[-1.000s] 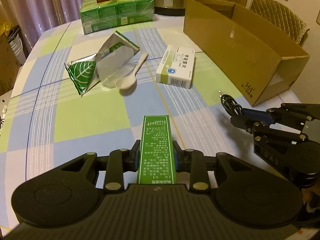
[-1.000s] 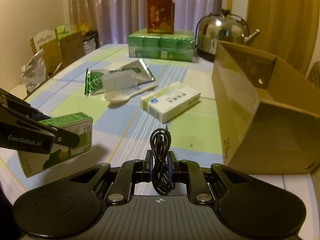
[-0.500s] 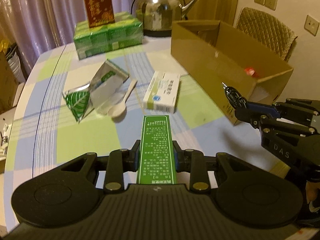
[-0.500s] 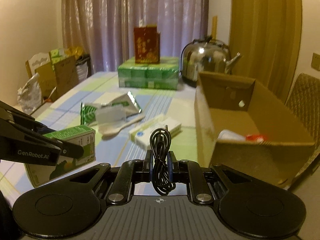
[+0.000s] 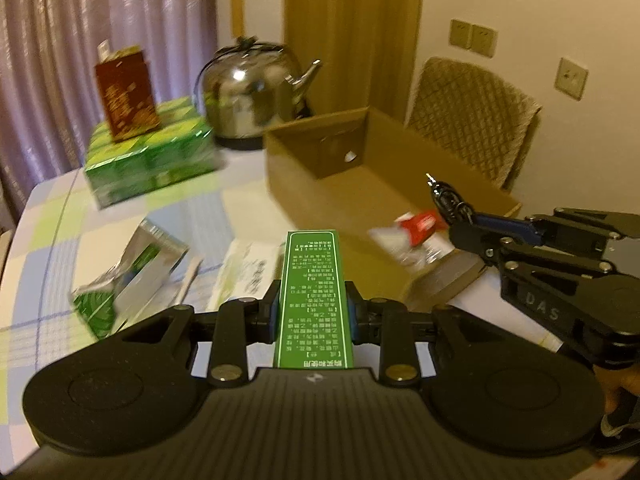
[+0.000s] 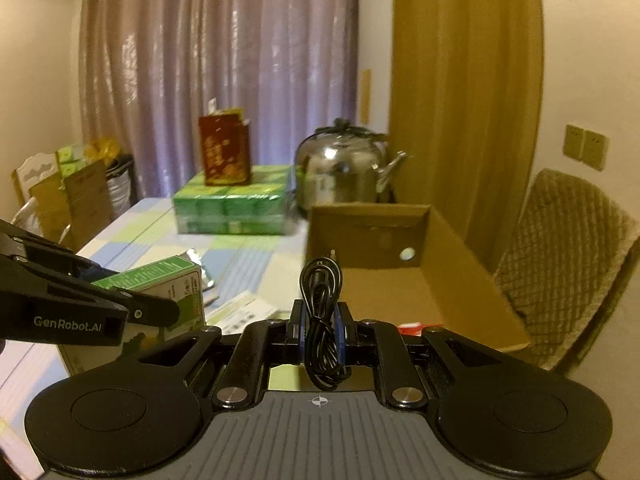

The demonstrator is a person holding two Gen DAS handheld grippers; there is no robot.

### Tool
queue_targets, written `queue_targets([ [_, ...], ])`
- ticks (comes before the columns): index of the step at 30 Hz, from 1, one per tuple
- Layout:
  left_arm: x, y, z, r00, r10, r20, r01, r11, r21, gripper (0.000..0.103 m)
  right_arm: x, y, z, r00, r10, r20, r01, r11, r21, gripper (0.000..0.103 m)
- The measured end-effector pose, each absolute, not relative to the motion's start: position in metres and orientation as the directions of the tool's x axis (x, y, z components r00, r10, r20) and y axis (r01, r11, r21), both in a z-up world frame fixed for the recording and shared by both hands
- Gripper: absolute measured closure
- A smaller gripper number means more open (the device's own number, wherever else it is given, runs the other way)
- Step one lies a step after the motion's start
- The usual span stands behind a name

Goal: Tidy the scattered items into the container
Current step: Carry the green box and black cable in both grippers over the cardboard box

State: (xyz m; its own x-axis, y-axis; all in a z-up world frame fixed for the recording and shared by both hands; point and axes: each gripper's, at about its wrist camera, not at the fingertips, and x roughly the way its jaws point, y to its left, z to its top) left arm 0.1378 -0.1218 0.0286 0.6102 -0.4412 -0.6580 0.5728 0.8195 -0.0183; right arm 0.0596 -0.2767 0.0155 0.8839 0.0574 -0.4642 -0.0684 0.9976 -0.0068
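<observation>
Both grippers have risen toward the cardboard box (image 5: 400, 172) at one o'clock, left gripper (image 5: 313, 312) clamping the green carton (image 5: 313, 288), right gripper (image 6: 319, 326) pinching the coiled black cable (image 6: 320, 312), ready to drop.

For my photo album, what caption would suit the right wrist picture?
Right gripper holding a coiled black cable near the open cardboard box, left gripper alongside with a green carton.
</observation>
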Motion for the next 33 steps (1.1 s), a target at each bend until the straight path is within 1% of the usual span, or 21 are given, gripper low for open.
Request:
queue_targets([
  [12,0.144,-0.185,0.044,0.578,-0.525,-0.625,0.650,0.759,-0.037,0.078,0.061,-0.332,0.035,0.886,-0.014,-0.463,0.009,1.000,-0.013,0.092],
  [21,0.154,-0.215,0.045,0.559,-0.550,-0.620,0.675,0.736,-0.045,0.078,0.064,-0.359,0.031,0.880,-0.030,-0.473,0.028,1.000,-0.012,0.092],
  [33,0.192,-0.241,0.030,0.528,-0.561,-0.637,0.683,0.727,-0.074,0.078,0.100,-0.382,0.015,0.864,-0.017,-0.503,0.020,1.000,0.000,0.092],
])
